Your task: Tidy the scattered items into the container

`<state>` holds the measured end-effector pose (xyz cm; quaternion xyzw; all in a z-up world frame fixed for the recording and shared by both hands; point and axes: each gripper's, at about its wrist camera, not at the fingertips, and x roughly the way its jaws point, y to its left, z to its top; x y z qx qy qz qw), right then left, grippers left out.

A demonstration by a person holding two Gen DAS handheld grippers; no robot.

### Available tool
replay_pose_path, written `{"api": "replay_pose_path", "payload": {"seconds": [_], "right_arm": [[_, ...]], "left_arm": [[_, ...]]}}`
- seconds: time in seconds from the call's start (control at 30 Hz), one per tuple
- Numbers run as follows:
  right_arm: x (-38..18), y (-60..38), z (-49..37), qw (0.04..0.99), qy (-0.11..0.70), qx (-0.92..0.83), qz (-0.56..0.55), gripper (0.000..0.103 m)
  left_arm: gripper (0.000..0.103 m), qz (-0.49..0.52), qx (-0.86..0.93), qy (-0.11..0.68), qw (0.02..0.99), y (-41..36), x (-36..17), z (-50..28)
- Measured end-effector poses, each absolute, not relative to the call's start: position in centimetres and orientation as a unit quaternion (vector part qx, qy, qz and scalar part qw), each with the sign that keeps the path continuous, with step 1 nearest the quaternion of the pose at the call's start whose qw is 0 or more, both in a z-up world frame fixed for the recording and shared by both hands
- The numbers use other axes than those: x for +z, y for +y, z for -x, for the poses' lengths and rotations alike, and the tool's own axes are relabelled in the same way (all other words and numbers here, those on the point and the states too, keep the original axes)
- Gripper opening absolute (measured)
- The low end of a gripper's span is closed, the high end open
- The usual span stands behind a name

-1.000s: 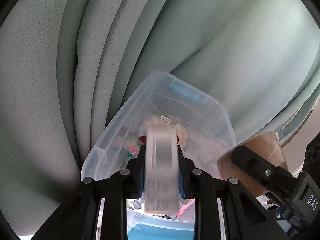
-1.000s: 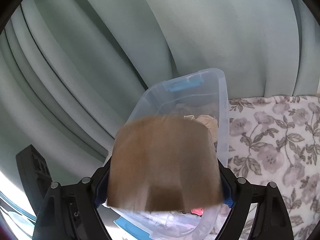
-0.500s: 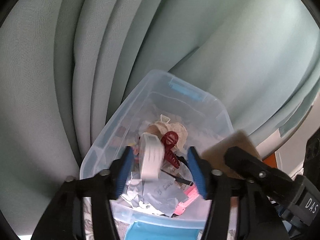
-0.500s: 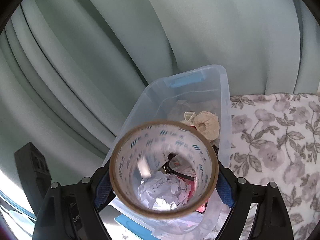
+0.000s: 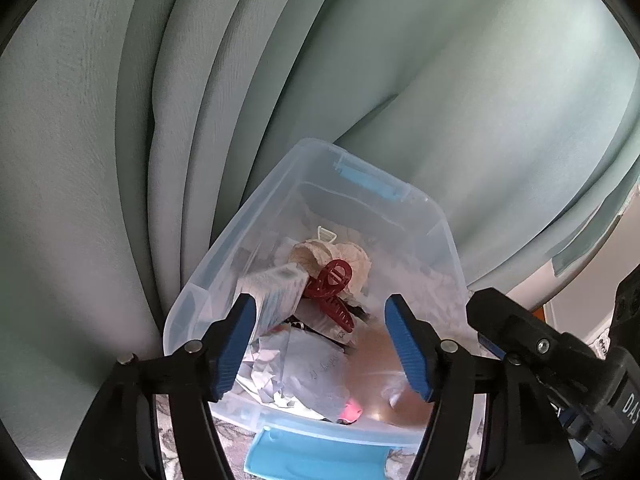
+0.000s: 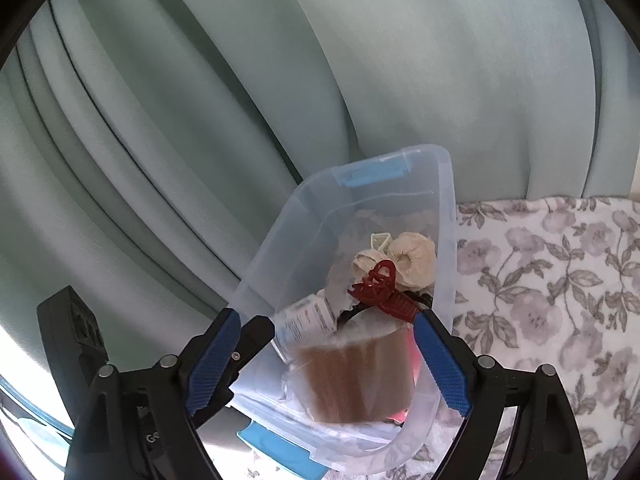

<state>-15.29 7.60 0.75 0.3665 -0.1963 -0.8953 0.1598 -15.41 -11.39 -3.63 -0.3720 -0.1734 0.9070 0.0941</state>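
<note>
A clear plastic bin (image 5: 448,240) (image 6: 448,208) with blue latches lies below both grippers. It holds a red claw clip (image 5: 332,284) (image 6: 384,288), beige scrunchies (image 6: 412,258), crumpled paper (image 5: 316,376) and a pink item. My left gripper (image 5: 320,299) hovers over the bin; its jaws are opening with nothing between them. A white printed tape roll (image 5: 276,292) (image 6: 308,316) lies loose at the bin's left wall. My right gripper (image 6: 327,316) is open above the bin. Below it, a brown tape roll (image 6: 356,376) is blurred inside the bin, clear of both pads.
Pale green curtain folds (image 5: 360,60) (image 6: 280,60) hang behind the bin. A floral cloth (image 6: 552,280) covers the surface to the right. One finger (image 5: 504,316) of my right gripper reaches in beside the bin's right wall. A blue latch (image 5: 312,456) sits at the near end.
The left jaws opened and the white tape roll dropped into the bin, settling to the left. The brown roll tipped over, left the right jaws and fell into the bin.
</note>
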Motion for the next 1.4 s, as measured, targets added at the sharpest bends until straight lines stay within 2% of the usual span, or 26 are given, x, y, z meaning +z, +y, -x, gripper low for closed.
{"api": "replay_pose_path", "payload": {"seconds": [0.23, 0.33, 1.0, 1.03, 1.1, 1.4], "right_arm": [[1.2, 8.2, 14.3, 0.155, -0.204, -0.896, -0.363, 0.091], [1.7, 8.5, 13.8, 0.151, -0.201, -0.898, -0.36, 0.091], [5.7, 12.1, 8.2, 0.105, -0.177, -0.925, -0.318, 0.093], [5.9, 12.2, 7.8, 0.104, -0.174, -0.927, -0.316, 0.093], [6.3, 12.4, 7.2, 0.102, -0.167, -0.929, -0.315, 0.095], [7.1, 14.1, 4.7, 0.081, -0.141, -0.934, -0.319, 0.101]], "left_arm": [[0.069, 0.373, 0.908, -0.164, 0.097, -10.6, -3.2, 14.6], [0.074, 0.374, 0.908, -0.162, 0.094, -10.5, -3.1, 14.5], [0.076, 0.37, 0.917, -0.122, 0.089, -7.6, 1.0, 10.5], [0.08, 0.369, 0.917, -0.12, 0.09, -7.4, 1.3, 10.2], [0.085, 0.365, 0.92, -0.114, 0.092, -7.0, 1.9, 9.5], [0.086, 0.354, 0.927, -0.074, 0.104, -4.8, 4.0, 7.2]]}}
